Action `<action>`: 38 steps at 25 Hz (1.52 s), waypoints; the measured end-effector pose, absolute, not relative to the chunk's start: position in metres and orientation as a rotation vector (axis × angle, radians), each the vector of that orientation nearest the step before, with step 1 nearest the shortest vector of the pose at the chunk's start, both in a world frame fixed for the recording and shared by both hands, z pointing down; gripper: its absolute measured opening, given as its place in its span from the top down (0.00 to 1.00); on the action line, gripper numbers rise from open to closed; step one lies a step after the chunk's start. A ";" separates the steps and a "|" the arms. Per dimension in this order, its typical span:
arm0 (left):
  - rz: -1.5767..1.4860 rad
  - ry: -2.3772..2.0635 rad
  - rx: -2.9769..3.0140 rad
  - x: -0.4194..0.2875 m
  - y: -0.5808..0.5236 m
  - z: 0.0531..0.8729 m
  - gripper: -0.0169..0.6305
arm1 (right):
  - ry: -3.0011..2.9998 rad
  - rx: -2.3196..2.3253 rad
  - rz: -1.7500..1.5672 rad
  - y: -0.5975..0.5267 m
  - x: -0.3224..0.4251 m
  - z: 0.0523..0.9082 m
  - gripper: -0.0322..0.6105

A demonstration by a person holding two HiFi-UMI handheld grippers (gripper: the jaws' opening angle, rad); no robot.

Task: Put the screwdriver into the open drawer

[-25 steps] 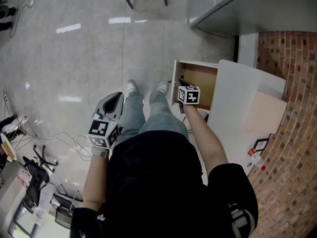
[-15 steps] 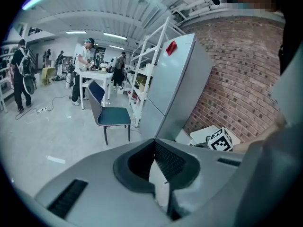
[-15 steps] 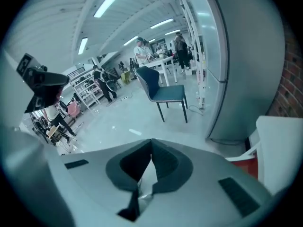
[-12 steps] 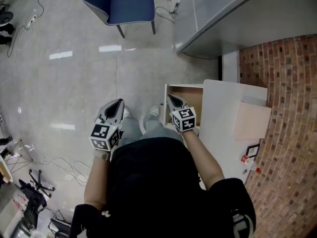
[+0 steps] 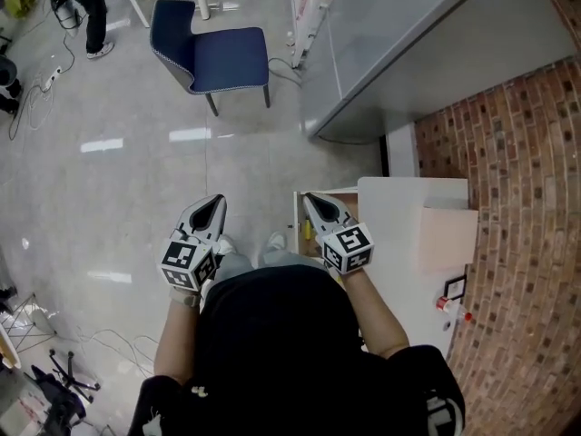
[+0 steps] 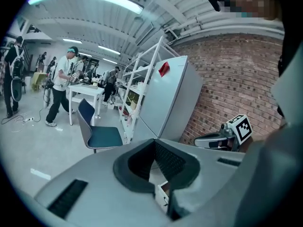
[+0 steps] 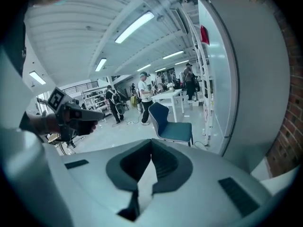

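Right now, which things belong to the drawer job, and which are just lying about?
Job: drawer, left gripper, right gripper; both shut, empty.
Lying about: chair, box, bottle.

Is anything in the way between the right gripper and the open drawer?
Nothing visible. The right gripper hangs over the open drawer, jaws shut with nothing between them. It does not hold the screwdriver, which I can't make out clearly in the head view.

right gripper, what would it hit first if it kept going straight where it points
Nothing close. Past the right gripper lies floor, then probably the blue chair, slightly right of its line; depth is unclear.
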State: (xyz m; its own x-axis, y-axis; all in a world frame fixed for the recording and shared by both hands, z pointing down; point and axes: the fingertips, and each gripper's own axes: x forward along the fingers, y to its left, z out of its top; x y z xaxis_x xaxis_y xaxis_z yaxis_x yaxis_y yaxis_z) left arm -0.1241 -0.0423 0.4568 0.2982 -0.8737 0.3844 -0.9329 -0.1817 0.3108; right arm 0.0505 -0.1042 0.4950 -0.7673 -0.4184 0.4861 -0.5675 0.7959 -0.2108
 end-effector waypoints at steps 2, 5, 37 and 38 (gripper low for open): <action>0.140 -1.624 2.121 -0.127 -0.042 0.439 0.97 | -2.600 0.753 0.472 -0.103 0.047 0.471 0.93; 0.084 -1.664 2.172 -0.134 -0.046 0.410 0.97 | -2.656 0.771 0.424 -0.104 0.040 0.439 0.93; -0.010 -1.685 2.422 -0.159 -0.014 0.292 0.97 | -2.816 0.847 0.164 -0.065 -0.009 0.314 0.93; -0.012 -1.681 2.422 -0.159 -0.013 0.294 0.97 | -2.814 0.846 0.166 -0.064 -0.010 0.314 0.93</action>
State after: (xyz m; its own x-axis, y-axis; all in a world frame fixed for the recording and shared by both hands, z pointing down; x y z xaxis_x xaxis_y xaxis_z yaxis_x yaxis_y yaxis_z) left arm -0.1586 -0.0132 0.2936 0.3559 -0.9288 0.1031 -0.9273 -0.3372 0.1625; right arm -0.0098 -0.0645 0.3145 -0.8166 -0.5333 0.2206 -0.5555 0.8300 -0.0500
